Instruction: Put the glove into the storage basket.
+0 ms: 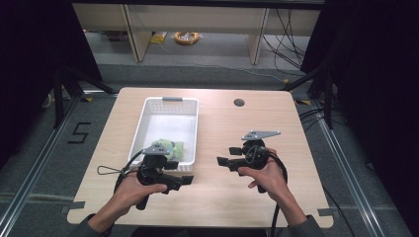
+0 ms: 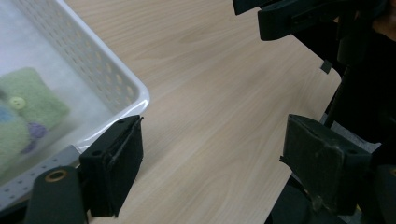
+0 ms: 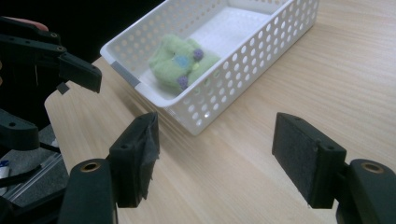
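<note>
A white perforated basket [image 1: 196,129] stands on the left half of the wooden table [image 1: 247,128]. At its near end lies a green felt pouch [image 1: 171,147] with a button and small purple dots. My left gripper [image 1: 187,179] sits just in front of the basket's near right corner, jaws open and empty, pointing right. The right gripper [image 1: 222,161] faces it from the table's middle, also open and empty. In the left gripper view the basket [image 2: 105,77] corner and pouch [image 2: 30,98] lie left of the gripper [image 2: 215,163]. The right gripper view has gripper [image 3: 219,158], basket [image 3: 245,63] and pouch [image 3: 180,60].
A round cable hole [image 1: 239,102] sits at the table's far side. The table's near edge runs close under both hands. Beyond the table are shelf legs, cables and a yellow reel [image 1: 187,37] on the floor. Dark curtains flank both sides.
</note>
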The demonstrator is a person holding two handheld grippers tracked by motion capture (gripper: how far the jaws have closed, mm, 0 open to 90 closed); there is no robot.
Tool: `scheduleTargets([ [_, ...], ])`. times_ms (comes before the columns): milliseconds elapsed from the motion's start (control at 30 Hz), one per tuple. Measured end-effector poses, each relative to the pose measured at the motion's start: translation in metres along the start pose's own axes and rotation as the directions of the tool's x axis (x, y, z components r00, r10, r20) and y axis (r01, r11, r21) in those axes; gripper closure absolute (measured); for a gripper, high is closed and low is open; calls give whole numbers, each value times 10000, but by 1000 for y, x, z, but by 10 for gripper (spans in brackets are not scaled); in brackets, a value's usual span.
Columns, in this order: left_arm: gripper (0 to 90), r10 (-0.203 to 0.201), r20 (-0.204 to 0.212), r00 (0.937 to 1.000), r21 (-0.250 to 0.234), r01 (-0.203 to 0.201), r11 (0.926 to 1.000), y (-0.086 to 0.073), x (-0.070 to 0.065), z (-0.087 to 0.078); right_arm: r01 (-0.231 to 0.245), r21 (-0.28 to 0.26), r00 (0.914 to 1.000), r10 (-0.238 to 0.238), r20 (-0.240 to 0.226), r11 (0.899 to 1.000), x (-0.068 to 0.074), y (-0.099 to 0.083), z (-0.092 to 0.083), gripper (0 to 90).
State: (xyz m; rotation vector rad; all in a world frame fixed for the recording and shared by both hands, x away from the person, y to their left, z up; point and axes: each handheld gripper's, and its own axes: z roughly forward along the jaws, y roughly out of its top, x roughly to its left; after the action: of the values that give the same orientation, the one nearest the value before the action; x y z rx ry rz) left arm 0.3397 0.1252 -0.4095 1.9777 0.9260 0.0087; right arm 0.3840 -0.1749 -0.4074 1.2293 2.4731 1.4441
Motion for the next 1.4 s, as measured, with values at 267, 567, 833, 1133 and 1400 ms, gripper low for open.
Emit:
scheduleTargets([
  [267, 200, -181, 450, 9988, -144, 188, 9997, -13, -9, 2, 126, -164, 9999, -125, 33, 9998, -1, -18, -11, 328],
  [567, 170, -294, 601, 9978, -278, 311, 9991, -27, -8, 7, 122, -286, 9999, -121, 57, 9995, 4, -36, -18, 325],
  [833, 162, -56, 599, 9982, -346, 77, 9994, -40, -9, 12, 792, -95, 9968, -793, -118, 9968, 10, -52, -17, 249],
  [1133, 160, -4, 666, 9978, -336, 27, 9994, -56, -15, 20, 627, -226, 9975, -634, -322, 9978, 11, -71, -17, 187],
  [1400, 160, 122, 719, 9973, -34, -120, 9999, -71, -14, 27, 720, -387, 9972, -727, -179, 9967, 5, -88, -19, 175],
])
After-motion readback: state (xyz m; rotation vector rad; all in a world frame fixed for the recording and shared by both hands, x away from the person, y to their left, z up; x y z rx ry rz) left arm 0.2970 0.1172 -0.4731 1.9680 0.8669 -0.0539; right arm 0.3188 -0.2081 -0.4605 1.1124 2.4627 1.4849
